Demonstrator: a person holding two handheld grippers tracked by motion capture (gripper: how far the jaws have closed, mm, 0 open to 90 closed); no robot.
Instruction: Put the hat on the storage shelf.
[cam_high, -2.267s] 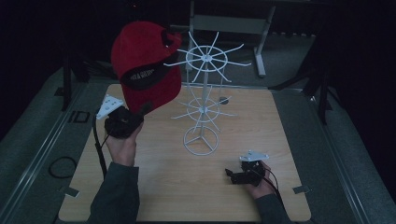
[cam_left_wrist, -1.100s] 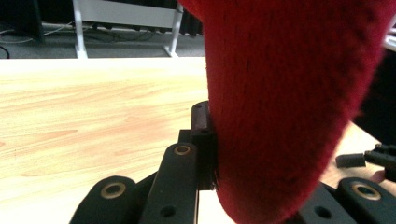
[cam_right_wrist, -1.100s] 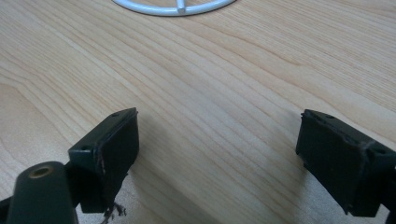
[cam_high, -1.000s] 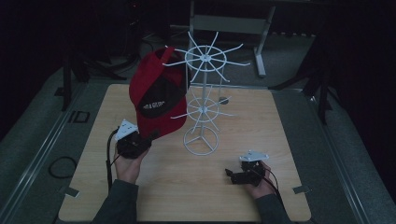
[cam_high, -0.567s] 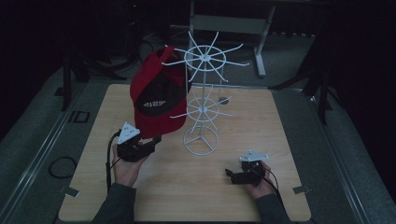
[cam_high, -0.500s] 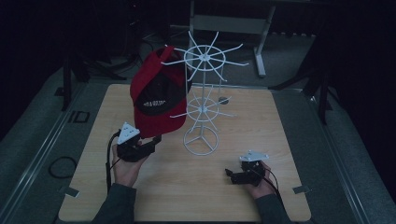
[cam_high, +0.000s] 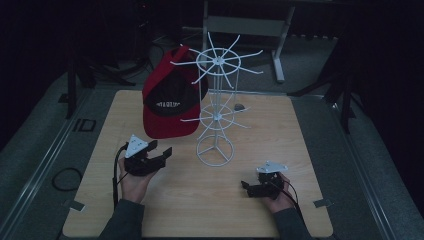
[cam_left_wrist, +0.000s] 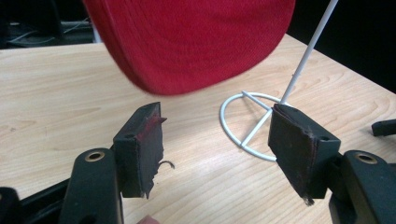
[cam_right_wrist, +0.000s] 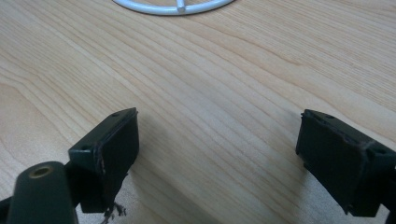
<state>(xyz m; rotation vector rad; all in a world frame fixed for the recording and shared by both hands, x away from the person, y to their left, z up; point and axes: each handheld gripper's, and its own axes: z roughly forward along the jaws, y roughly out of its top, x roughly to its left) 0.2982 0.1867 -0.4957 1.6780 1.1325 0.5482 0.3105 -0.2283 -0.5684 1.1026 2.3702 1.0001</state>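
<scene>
**Cap on wire rack: release stage, risks and materials**

Location. Red cap (cam_high: 170, 102) hangs from an upper prong of the white rack (cam_high: 216, 107), brim down, well above the table (cam_high: 310, 150). In the left gripper view the brim's lower edge sits just above and beyond the pads, apart from them.

Jaws. Left gripper (cam_high: 159, 154): jaws have just been opening, now wide, nothing between them. Right gripper (cam_high: 246, 186): jaws wide, empty, resting low on the table near the rack's base ring.

Risks, as judged.
- Cap hooked by little; a brush from the left gripper could swing it off the prong.
- Rack is light and top-loaded on one side; a nudge at the base ring could tip it.
- Frayed pad (cam_left_wrist: 149, 140) edges might snag the fabric.

Materials.
- Cap: woven red cloth, curved stiff brim, black front panel with small white lettering, unreadable.
- Rack: thin white-coated wire, two tiers of radiating prongs, round hoop foot with cross spokes.
- Table: pale wood-grain board, smooth.
- Pads: dark, flat, worn, ragged at corners.
</scene>
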